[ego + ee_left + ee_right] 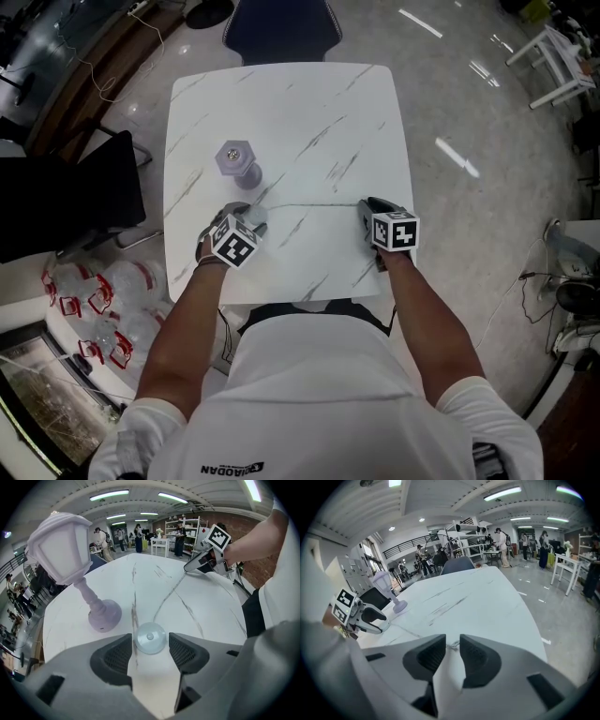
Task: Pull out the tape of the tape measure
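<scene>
The tape measure is a small round pale case (150, 638) lying on the white marble table (281, 103). It sits between the pads of my left gripper (150, 642), with a thin gap on each side. Its thin tape (309, 204) runs across the table to my right gripper (367, 206). The tape's small metal end (452, 645) lies between the right gripper's (453, 644) parted jaws, and neither pad presses on it. In the head view my left gripper (251, 217) is at the table's near left.
A lilac lantern-shaped lamp (237, 161) stands just beyond the left gripper. A dark chair (281, 23) is at the table's far side and a black one (66, 197) at the left. Plastic bottles (103, 291) lie on the floor. People stand far off.
</scene>
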### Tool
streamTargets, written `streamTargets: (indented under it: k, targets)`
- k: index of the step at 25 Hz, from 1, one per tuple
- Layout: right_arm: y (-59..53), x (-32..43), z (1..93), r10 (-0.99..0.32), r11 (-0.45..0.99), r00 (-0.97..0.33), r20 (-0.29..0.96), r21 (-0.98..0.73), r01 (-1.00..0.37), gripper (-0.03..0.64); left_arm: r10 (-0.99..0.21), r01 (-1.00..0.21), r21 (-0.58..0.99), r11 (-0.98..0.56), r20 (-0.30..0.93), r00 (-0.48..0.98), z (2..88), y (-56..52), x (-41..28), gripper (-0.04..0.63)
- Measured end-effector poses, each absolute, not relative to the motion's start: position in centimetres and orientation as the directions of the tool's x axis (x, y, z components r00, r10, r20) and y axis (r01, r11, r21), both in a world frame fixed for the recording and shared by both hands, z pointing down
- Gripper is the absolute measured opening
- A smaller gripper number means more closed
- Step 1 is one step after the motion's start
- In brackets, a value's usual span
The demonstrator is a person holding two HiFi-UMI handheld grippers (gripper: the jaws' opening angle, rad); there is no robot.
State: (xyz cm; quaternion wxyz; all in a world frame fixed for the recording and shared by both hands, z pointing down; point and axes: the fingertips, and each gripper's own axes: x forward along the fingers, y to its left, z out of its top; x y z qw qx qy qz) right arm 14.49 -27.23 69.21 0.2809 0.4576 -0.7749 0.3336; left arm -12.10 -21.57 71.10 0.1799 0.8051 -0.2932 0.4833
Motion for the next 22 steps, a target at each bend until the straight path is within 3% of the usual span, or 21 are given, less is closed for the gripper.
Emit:
streamTargets:
  k: [15,22]
  targets:
    - [-25.7,15.2,62.1,-0.621,0.4,-0.433,0.653,-0.211,-0.892,0.112,-0.445,-0.738,-0.016,-0.675,0.806,0.39,64.9,-19.9,-13.7,0.243]
    - [-22.2,12.2,56.9,-0.612,0.458,-0.539,0.579,-0.296,-0.838,0.098,-0.536,-0.781,0.006,-0.624,0.724,0.434,59.5,-18.0,-12.5,0.168]
